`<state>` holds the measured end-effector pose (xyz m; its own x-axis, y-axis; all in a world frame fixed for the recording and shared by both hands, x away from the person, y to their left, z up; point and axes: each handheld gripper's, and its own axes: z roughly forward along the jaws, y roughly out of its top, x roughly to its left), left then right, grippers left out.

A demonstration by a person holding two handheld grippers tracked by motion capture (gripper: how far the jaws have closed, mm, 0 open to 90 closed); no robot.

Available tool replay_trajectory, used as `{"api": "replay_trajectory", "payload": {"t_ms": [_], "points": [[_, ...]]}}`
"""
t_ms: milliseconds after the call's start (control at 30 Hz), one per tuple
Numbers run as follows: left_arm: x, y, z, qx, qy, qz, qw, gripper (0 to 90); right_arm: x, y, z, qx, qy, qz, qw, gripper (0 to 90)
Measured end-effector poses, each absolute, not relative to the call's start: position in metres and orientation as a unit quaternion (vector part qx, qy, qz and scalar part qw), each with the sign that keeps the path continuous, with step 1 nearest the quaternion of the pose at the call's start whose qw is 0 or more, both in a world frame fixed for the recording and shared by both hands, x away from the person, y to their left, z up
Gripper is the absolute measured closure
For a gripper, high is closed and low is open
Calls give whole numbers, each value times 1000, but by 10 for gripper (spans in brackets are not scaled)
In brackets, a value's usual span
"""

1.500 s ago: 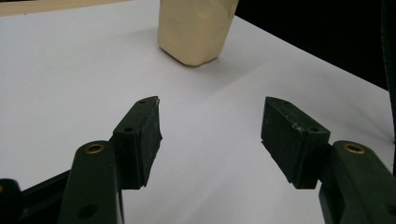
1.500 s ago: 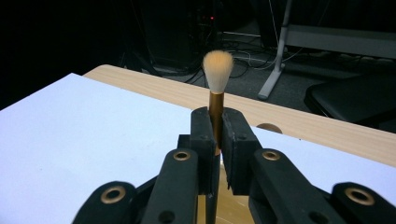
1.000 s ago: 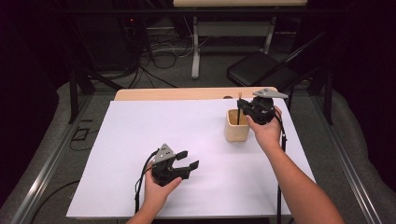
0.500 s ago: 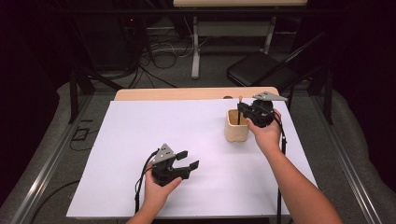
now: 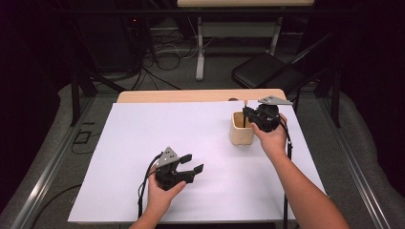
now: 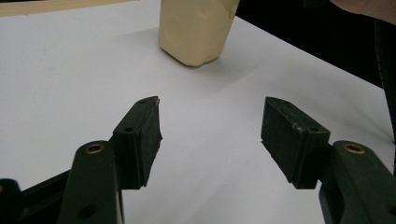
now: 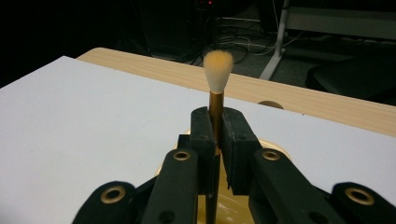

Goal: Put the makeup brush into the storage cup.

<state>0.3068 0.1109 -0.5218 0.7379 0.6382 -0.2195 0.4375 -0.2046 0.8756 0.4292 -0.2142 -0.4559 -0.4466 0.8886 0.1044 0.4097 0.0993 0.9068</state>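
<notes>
The right gripper (image 7: 215, 135) clamps a makeup brush (image 7: 217, 70) upright, its bristles up, over the cream-coloured cup (image 5: 241, 129) near the white table's (image 5: 143, 124) far right. The left gripper (image 6: 210, 135) rests spread and empty, well apart. No writing is legible on anything.
</notes>
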Motion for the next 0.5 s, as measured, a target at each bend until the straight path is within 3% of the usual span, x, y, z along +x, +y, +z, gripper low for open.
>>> {"api": "replay_trajectory", "payload": {"t_ms": [500], "points": [[307,111,-522,769,350,96,526,377,429,-215,-463,467,702,478,243,837]]}}
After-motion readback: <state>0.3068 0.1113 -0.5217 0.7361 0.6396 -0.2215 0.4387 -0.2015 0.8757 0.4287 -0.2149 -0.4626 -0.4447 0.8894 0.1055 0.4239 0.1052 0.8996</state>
